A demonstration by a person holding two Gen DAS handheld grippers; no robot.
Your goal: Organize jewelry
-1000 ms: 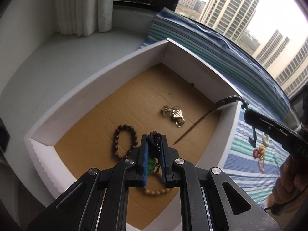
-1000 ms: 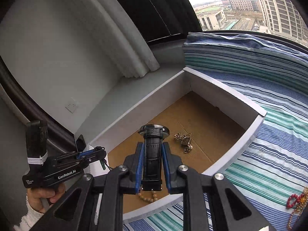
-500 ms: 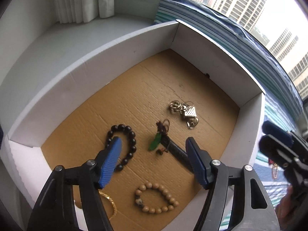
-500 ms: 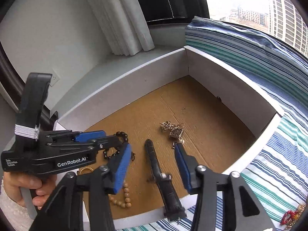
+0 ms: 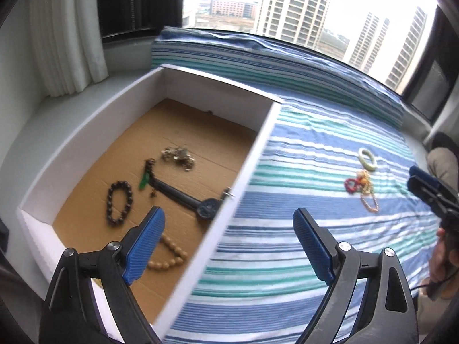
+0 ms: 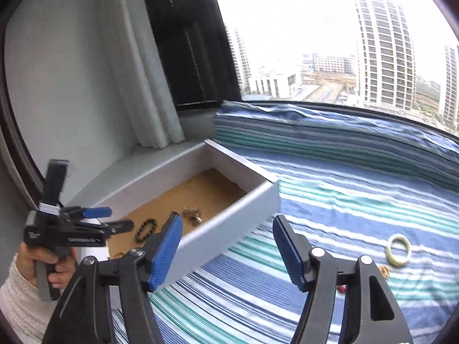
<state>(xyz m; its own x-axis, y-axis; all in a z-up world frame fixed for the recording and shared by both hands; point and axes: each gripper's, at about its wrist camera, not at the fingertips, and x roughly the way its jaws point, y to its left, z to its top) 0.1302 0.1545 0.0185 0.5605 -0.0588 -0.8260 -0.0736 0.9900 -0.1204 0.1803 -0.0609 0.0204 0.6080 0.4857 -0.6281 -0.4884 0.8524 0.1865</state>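
Both tongs, left tongs (image 5: 229,238) and right tongs (image 6: 226,246), hang wide apart and hold nothing, up over the striped bed (image 5: 315,200). Watch (image 5: 183,197) and beads (image 5: 119,202) lie in the white box (image 5: 246,172).
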